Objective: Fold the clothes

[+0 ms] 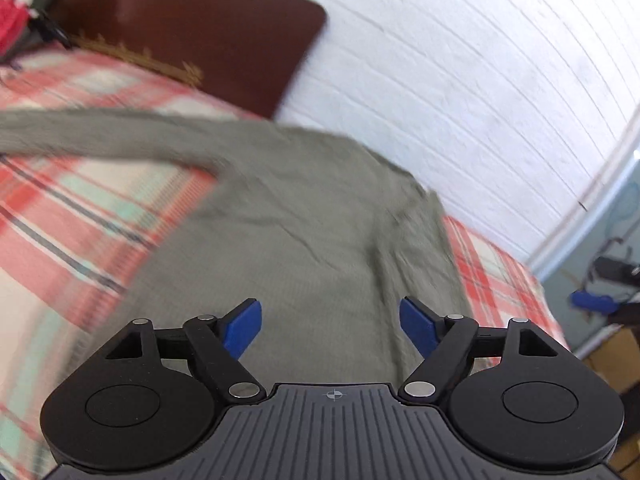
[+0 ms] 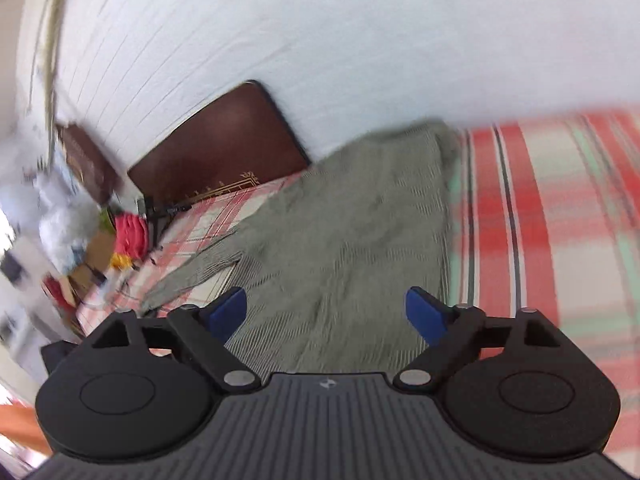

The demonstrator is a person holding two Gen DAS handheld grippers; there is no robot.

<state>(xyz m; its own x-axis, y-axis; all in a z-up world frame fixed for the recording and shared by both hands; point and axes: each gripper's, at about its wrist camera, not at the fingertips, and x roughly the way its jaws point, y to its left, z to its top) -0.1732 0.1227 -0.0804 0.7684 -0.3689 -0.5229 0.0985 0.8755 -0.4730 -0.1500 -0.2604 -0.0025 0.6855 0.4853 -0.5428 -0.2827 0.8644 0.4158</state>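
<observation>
Ahead of both my grippers runs the bed with its red, cream and mint plaid cover (image 1: 72, 216), pushed against a white ribbed wall (image 1: 460, 60), a dark brown wooden headboard (image 1: 208, 28) at its far end. On the cover lies the olive-grey knitted long-sleeved garment (image 1: 288, 216), spread mostly flat with its body directly in front of and beneath my left gripper (image 1: 331, 326). Its long axis runs away from me toward the wall. One sleeve stretches out far to the left of that gripper, across the plaid. From my right gripper (image 2: 326, 312) the same garment sits dead ahead, its right-hand edge just inside my right fingertip line, that long sleeve trailing off to the left.

Both grippers hover above the near hem, jaws spread wide with nothing between the blue pads (image 1: 244, 330). I judge the left one nearer the outstretched sleeve. Motion blur hides whether any fold already exists.
</observation>
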